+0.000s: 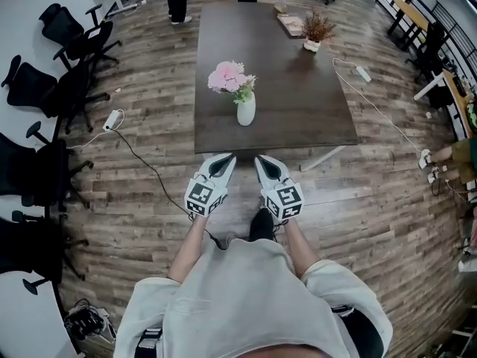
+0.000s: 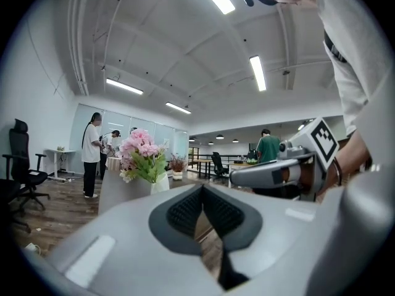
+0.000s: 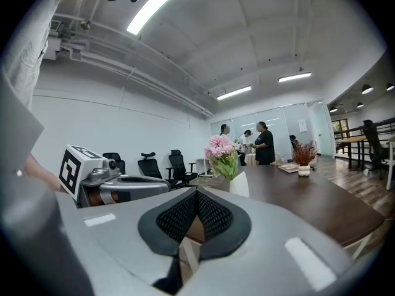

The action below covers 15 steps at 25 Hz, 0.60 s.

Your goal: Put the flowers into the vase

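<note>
The pink flowers [image 1: 229, 77] are seen standing in the white vase [image 1: 246, 111], placed on the dark table [image 1: 313, 118] near its front edge. The left gripper [image 1: 226, 159] and the right gripper [image 1: 261, 160] are held side by side before that edge, apparently over the floor. Both pairs of jaws are pressed together and nothing is gripped.

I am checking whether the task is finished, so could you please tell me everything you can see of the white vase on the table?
The white vase is small and smooth, perhaps ceramic, with a rounded belly and a narrower neck. It stands upright on the dark brown table, near the edge closest to the person. Pink flowers with green leaves sit in its mouth. Nothing else touches it.
</note>
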Each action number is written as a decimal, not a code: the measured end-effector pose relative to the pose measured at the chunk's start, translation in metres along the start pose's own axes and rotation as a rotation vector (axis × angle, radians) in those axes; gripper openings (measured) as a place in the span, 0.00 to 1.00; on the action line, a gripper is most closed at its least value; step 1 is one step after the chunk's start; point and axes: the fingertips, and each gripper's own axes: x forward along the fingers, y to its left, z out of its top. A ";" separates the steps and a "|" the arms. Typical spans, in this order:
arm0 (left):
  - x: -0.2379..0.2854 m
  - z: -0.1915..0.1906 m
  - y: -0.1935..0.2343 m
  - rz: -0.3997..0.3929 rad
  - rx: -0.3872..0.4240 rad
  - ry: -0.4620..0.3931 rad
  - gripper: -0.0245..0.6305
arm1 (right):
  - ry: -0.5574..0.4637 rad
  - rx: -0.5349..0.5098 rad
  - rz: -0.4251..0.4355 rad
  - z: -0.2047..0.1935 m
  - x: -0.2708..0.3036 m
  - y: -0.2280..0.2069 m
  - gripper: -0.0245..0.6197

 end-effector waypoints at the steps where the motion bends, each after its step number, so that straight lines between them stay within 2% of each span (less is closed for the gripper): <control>1: -0.004 0.000 -0.003 0.000 -0.002 -0.002 0.05 | 0.003 -0.003 -0.001 -0.001 -0.004 0.003 0.03; 15: -0.034 -0.009 -0.035 -0.012 -0.026 0.009 0.05 | 0.022 -0.025 -0.012 -0.012 -0.039 0.035 0.03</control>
